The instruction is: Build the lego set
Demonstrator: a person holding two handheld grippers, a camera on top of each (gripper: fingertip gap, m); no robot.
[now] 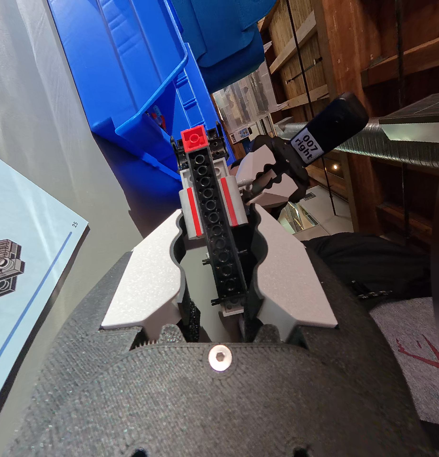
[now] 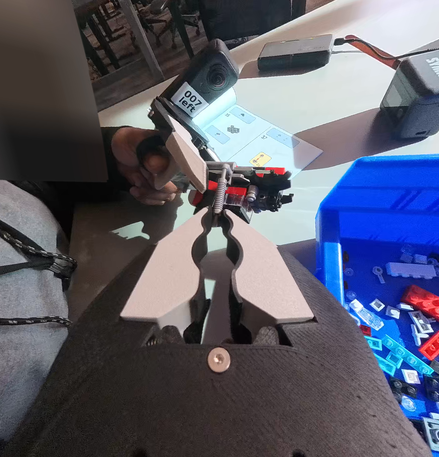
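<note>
Between the two grippers, held clear above the pale surface (image 2: 312, 103), sits the part-built model (image 1: 214, 222): a long black beam pierced with round holes, capped by a red studded brick, flanked by smooth grey pieces with red stripes. The left gripper (image 1: 217, 252) is closed on the model's rear half, its grey faceted fingers pressing the beam's sides; in the right wrist view it (image 2: 188, 170) comes in from the left, tilted, with a person's hand (image 2: 139, 168) wrapped round its handle. The right gripper (image 2: 217, 217) is nearly closed, its scalloped fingertips pinching the lower end of a grey ribbed spring strut (image 2: 219, 191) that stands up against the model's side (image 2: 250, 188). From the left wrist view it (image 1: 250, 190) reaches in from the right, touching the model beside one striped piece.

A glossy blue plastic bin (image 2: 386, 222) stands at the surface's right edge, holding loose red, grey, black and clear-blue bricks (image 2: 411, 333). An open instruction booklet (image 2: 250, 138) lies flat beyond the model. Farther back rest a flat dark box (image 2: 295, 52) and a dark cube-shaped device (image 2: 421, 94).
</note>
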